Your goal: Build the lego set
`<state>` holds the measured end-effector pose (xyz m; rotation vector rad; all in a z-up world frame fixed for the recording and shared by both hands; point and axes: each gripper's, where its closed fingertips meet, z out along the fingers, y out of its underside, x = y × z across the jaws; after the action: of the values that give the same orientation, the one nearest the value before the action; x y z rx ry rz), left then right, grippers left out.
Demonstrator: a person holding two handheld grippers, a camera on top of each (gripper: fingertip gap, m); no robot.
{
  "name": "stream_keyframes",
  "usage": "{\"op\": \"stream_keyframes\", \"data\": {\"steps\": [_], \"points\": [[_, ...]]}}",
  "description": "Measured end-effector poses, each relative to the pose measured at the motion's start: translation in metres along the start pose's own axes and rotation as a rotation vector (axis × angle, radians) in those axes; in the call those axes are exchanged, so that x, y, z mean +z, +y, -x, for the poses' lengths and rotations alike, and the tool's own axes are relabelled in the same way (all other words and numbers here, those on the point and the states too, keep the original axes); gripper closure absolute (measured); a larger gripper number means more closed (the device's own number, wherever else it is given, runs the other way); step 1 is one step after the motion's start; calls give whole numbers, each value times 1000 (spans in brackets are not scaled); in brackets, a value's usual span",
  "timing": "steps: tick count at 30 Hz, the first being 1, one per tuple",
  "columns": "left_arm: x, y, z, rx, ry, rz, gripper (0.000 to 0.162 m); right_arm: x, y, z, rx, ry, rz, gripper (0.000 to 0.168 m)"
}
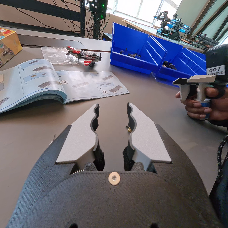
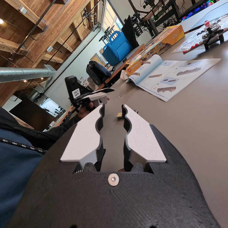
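My left gripper (image 1: pixel 113 104) is open and empty, low over the grey table (image 1: pixel 154 111). A small tan lego piece (image 1: pixel 129 129) lies on the table between its fingers, close against the right finger (image 1: pixel 141 129). My right gripper (image 2: pixel 113 106) is open and empty. The same tan piece (image 2: pixel 119 116) lies just ahead of it, beside its right finger, with a small grey piece (image 2: pixel 136 111) partly hidden behind that finger. Each gripper shows in the other's view: the right one (image 1: pixel 181 81) at the right edge, the left one (image 2: pixel 102 93) at the left.
An open instruction booklet (image 1: pixel 74 83) (image 2: pixel 172 76) lies ahead. Beyond it a built red and grey lego plane (image 1: pixel 83 56) (image 2: pixel 209 33) rests on a clear plastic bag (image 1: pixel 55 55). Blue bins (image 1: pixel 135 61) holding small dark pieces stand at the back right. A yellow lego box (image 1: pixel 8 45) sits far left.
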<state>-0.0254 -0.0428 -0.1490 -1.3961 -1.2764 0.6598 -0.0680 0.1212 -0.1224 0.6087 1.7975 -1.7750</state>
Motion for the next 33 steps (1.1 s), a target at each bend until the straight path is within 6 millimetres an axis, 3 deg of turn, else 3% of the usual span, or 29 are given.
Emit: {"op": "stream_keyframes", "data": {"steps": [14, 22, 33], "points": [[8, 9, 3, 24, -46, 74, 117, -14, -6, 21, 60, -75, -47, 141], [20, 25, -4, 59, -1, 197, 116, -17, -10, 22, 68, -83, -59, 141], [21, 25, -4, 28, 18, 203, 116, -17, -10, 23, 86, -94, -63, 141]]}}
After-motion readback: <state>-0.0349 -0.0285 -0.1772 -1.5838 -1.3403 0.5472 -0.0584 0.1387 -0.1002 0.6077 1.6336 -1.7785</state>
